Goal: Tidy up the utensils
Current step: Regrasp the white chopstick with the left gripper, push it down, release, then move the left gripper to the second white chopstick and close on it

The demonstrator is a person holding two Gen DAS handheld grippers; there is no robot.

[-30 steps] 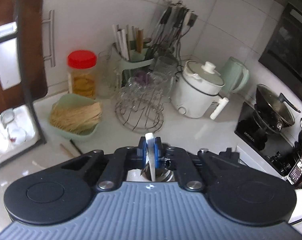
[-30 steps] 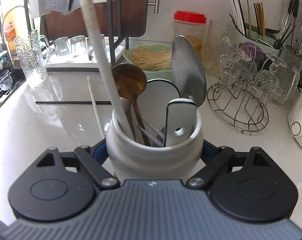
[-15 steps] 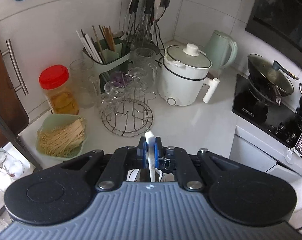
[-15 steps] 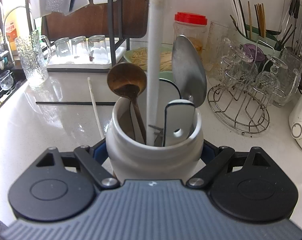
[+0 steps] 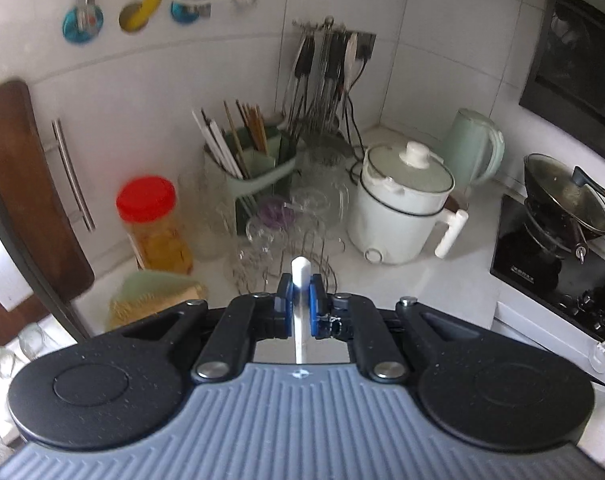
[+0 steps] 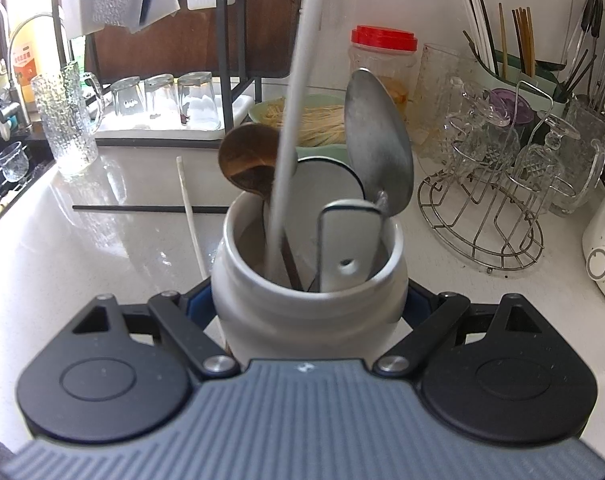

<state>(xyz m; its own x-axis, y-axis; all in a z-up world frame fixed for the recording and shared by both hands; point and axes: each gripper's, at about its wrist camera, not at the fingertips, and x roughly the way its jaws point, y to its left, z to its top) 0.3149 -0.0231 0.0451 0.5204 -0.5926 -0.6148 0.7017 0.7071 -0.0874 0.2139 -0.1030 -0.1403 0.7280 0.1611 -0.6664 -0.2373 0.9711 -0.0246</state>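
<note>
Here, your right gripper (image 6: 308, 304) clamps the white ceramic jar (image 6: 308, 280) from both sides, its blue pads pressed to the jar's belly at 6 o'clock in that view. The jar stands on the glossy white countertop (image 6: 114, 248) and holds a wooden spoon (image 6: 246, 162), a large metal spoon (image 6: 378, 144) and a white flat handle with a hole (image 6: 348, 240). Your left gripper (image 5: 301, 300) is closed on a long white stick (image 5: 301, 276), whose lower end dips into the jar's mouth while the shaft runs up toward 12 o'clock. On the counter at 9 o'clock from the jar lie a loose white chopstick (image 6: 190, 216) and a black one (image 6: 142, 209). Toward 10 o'clock a ribbed glass jug (image 6: 64, 120) stands by the sink edge, with upturned glasses (image 6: 162, 96) on a white tray under a black rack. At 12 o'clock sits a green bowl of noodles (image 6: 318, 118), behind it a red-lidded jar (image 6: 382, 60). At 2 o'clock a wire stand of glass cups (image 6: 490, 184) and a green chopstick caddy (image 6: 514, 68) line the white tiled wall. The left view adds a white electric pot (image 5: 398, 208), a pale green kettle (image 5: 476, 148) and a black hob with a wok (image 5: 566, 200) at 3 o'clock.
</note>
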